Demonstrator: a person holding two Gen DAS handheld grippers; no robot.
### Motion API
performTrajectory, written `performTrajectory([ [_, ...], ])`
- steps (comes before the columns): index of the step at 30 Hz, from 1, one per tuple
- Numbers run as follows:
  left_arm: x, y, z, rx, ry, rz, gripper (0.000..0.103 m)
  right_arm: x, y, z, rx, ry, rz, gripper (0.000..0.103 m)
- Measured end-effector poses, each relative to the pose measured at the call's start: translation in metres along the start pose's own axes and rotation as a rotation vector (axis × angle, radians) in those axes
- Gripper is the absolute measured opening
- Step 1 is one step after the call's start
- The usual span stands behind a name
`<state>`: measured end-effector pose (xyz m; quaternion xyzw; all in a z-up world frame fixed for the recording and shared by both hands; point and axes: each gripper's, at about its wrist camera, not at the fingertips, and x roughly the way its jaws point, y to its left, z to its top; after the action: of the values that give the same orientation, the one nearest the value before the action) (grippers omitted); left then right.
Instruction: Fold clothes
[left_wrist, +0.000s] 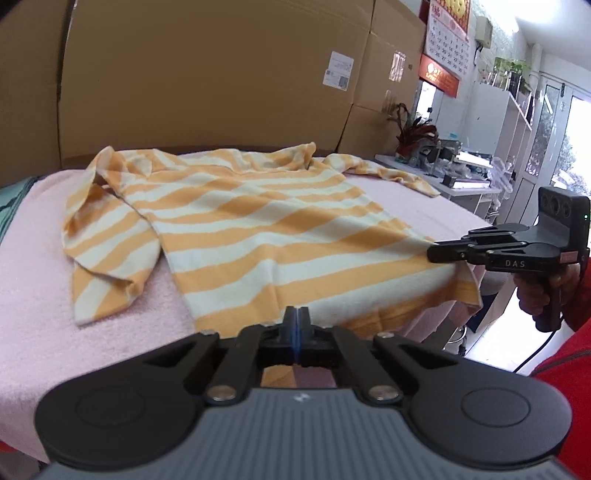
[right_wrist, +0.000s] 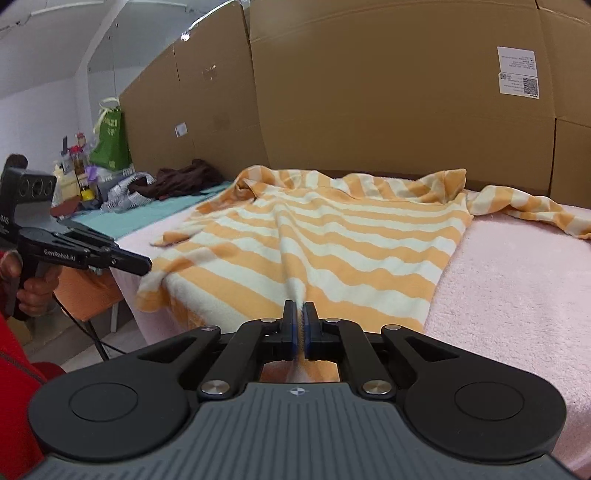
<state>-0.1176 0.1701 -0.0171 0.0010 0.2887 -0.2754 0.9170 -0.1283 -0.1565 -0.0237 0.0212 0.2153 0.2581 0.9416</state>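
Left gripper (left_wrist: 297, 314) sits clamped on the near hem of the striped shirt (left_wrist: 258, 229), jaws fully together w/ cloth pinched between them. Right gripper (right_wrist: 299, 314) is likewise closed on the hem, a ridge of fabric running up from its tips; seen from the left wrist cam it bites the hem's right corner (left_wrist: 434, 253).

Shirt lies spread on the pink towel (right_wrist: 517, 295) covering the table, hem toward the person, collar at the far side by the cardboard boxes (left_wrist: 207, 74). Long axis runs straight away from both grippers, hem to collar. One sleeve (left_wrist: 107, 258) is doubled over the left side; the other sleeve (right_wrist: 535, 210) trails out to the right. Both hands sit level at the hem, neither nearer the collar.

Likely next move: lift hem & carry it fwd toward the collar for a crosswise fold.

No containers in use; a green bag (right_wrist: 110, 136) stands well off to the left, contents unclear.
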Motion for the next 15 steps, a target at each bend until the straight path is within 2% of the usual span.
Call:
performTrajectory([
  [2, 0.005, 0.001, 0.004, 0.021, -0.015, 0.068, 0.008, 0.004, 0.0, -0.002, 0.007, 0.015, -0.005, 0.007],
  [3, 0.008, 0.001, 0.007, 0.034, -0.024, 0.105, 0.011, 0.006, 0.0, -0.003, 0.011, 0.021, -0.007, 0.017],
  [4, 0.009, 0.003, 0.009, 0.043, -0.043, 0.128, 0.029, 0.003, -0.003, 0.0, 0.045, -0.008, 0.001, 0.034],
  [5, 0.009, 0.009, 0.012, 0.042, -0.062, 0.139, 0.054, -0.002, -0.009, 0.004, 0.097, -0.056, 0.01, 0.042],
  [6, 0.012, 0.014, 0.014, 0.026, -0.073, 0.155, 0.066, -0.008, -0.016, 0.008, 0.161, -0.12, 0.014, 0.047],
  [7, 0.015, 0.019, 0.016, 0.005, -0.079, 0.174, 0.079, -0.011, -0.023, 0.01, 0.227, -0.17, 0.006, 0.047],
  [9, 0.024, 0.028, 0.018, -0.037, -0.07, 0.208, 0.075, -0.006, -0.036, 0.014, 0.297, -0.171, -0.074, 0.047],
  [11, 0.035, 0.037, 0.016, -0.079, -0.021, 0.234, 0.064, 0.003, -0.046, 0.014, 0.329, -0.141, -0.177, 0.047],
  [13, 0.035, 0.033, 0.012, -0.079, -0.042, 0.23, 0.058, 0.012, -0.047, 0.009, 0.312, -0.116, -0.273, 0.048],
  [14, 0.036, 0.029, 0.011, -0.078, -0.051, 0.217, 0.047, 0.015, -0.048, 0.006, 0.312, -0.114, -0.281, 0.048],
  [15, 0.036, 0.026, 0.01, -0.079, -0.057, 0.2, 0.041, 0.019, -0.048, 0.004, 0.312, -0.112, -0.289, 0.048],
])
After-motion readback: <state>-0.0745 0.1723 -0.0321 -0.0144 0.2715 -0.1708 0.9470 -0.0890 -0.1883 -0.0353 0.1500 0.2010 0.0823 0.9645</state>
